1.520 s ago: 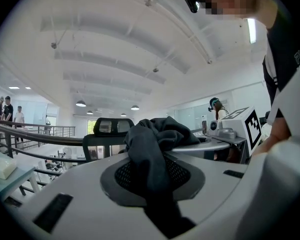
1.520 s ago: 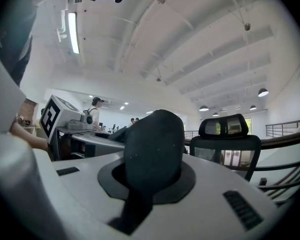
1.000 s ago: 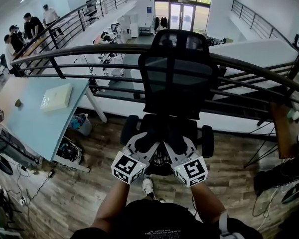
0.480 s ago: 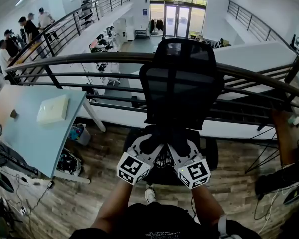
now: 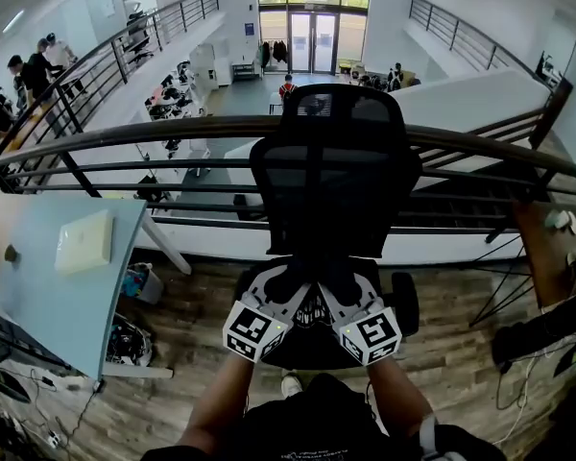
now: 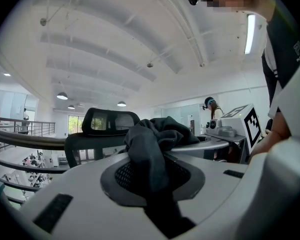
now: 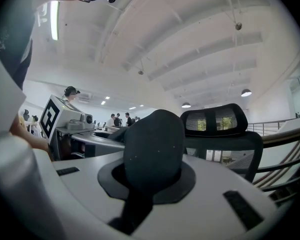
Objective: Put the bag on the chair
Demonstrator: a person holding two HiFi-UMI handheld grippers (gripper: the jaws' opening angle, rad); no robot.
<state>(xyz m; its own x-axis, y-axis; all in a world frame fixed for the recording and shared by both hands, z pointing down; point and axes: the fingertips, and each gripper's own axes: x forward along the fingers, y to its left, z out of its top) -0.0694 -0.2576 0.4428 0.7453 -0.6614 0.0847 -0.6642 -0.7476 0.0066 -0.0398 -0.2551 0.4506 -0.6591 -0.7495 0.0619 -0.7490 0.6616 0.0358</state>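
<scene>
A black mesh office chair stands straight ahead, its back towards the railing. Both grippers reach level over its seat. The black bag hangs between them, hard to tell from the dark seat below. My left gripper is shut on a bunched fold of the bag's dark cloth. My right gripper is shut on another rounded fold. The chair's headrest shows just beyond the left gripper's jaws, and the chair's headrest just beyond the right gripper's jaws.
A dark metal railing runs behind the chair, with a drop to a lower floor beyond. A light blue table with a white box stands at the left, a bin under it. A wooden desk edge is at the right. People stand far left.
Both grippers have moved forward with the bag, and the chair now looms closer and more centred. The table at the left has slid towards the frame's edge.
</scene>
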